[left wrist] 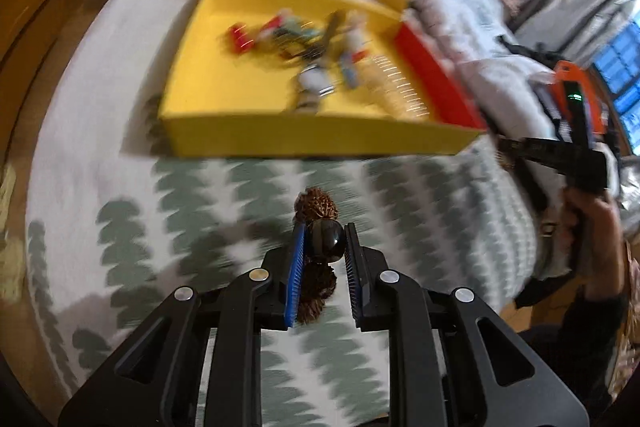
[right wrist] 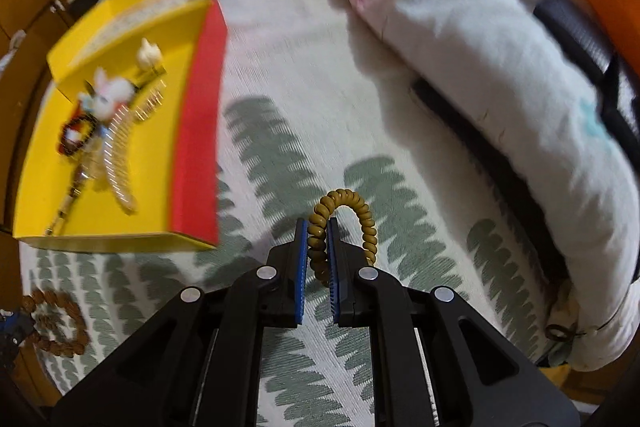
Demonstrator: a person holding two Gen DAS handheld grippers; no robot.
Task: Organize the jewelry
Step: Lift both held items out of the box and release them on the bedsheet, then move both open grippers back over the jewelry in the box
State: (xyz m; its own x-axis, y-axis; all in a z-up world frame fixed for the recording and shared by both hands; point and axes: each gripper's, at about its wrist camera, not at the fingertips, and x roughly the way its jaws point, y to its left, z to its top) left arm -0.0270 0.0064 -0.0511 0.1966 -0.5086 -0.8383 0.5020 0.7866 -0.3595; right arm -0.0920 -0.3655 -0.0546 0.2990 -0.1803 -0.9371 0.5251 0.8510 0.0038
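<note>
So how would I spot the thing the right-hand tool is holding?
Start at the yellow box on the leaf-patterned bedspread. To its right, the right gripper has its fingers shut on a spiral hair tie: mustard-coloured, coiled like phone cord, arching above the tips.

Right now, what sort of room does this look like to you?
Probably a bedroom: the work surface looks like a bed, with a leaf-patterned sheet and a rumpled white quilt beside it. A yellow box holding hair accessories sits on the sheet.

Brown bead bracelet [left wrist: 320, 227], one glossy black bead; mustard coil hair tie [right wrist: 344, 223], arched; yellow box [left wrist: 224, 83], open, trinkets inside.
</note>
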